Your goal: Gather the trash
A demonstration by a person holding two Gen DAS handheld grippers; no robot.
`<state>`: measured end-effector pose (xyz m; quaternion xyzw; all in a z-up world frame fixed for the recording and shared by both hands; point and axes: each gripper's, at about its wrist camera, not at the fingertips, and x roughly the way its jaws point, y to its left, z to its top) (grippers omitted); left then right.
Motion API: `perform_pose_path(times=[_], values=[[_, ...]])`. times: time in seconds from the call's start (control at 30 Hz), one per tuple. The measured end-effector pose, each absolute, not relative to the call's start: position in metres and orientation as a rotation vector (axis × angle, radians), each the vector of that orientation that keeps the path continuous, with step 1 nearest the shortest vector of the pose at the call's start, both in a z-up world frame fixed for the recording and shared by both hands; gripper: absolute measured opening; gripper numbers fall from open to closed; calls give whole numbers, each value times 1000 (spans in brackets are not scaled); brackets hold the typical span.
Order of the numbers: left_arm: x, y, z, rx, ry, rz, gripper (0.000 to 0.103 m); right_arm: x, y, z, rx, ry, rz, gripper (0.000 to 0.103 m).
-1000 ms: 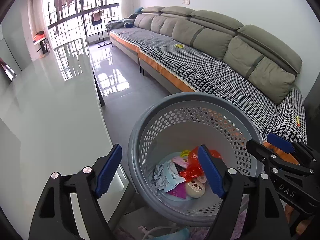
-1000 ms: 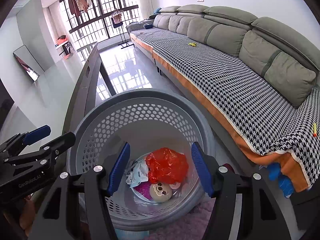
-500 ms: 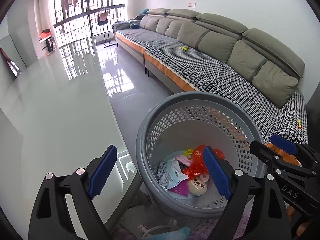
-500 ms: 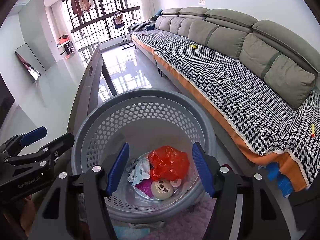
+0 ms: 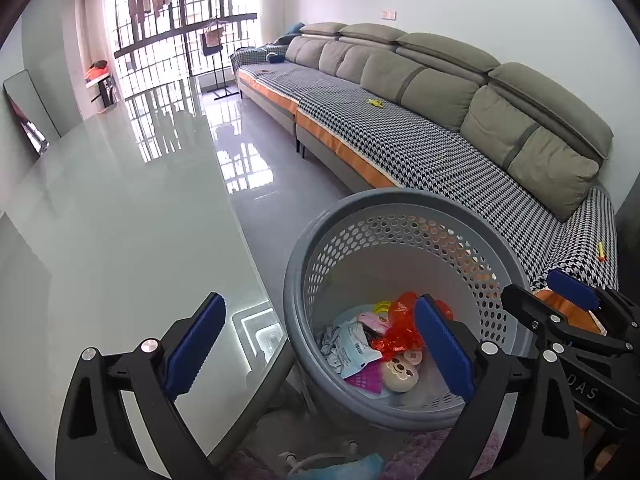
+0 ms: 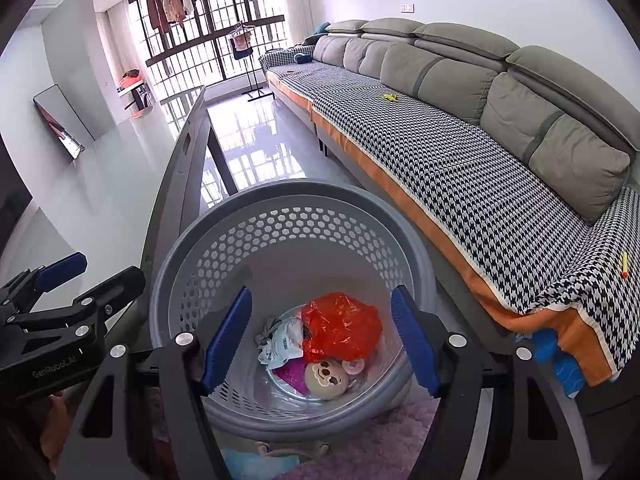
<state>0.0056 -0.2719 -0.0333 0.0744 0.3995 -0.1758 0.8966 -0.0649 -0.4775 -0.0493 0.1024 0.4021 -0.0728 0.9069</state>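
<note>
Both claws [image 5: 320,344] [image 6: 320,340] wide apart, empty

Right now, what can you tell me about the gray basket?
The basket is round, gray plastic, its wall full of small holes under a smooth rim. It stands upright on the floor by the sofa, next to a pink rug. Inside lie a red bag, a white wrapper and a round smiley toy. No hand-held gripper touches it.

Trash in the grey perforated basket [image 6: 288,204]

A crumpled red plastic bag [image 6: 340,326] lies atop a white printed wrapper [image 6: 282,340], a round cartoon-face packet [image 6: 326,380] and a purple wrapper [image 6: 294,374].
</note>
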Motion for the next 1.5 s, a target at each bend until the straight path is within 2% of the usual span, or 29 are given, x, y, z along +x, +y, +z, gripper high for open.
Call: perform_pose_path(times=[1.5], values=[[4, -268, -34, 182, 838, -341, 97, -69, -480, -50, 216, 830, -151, 69]])
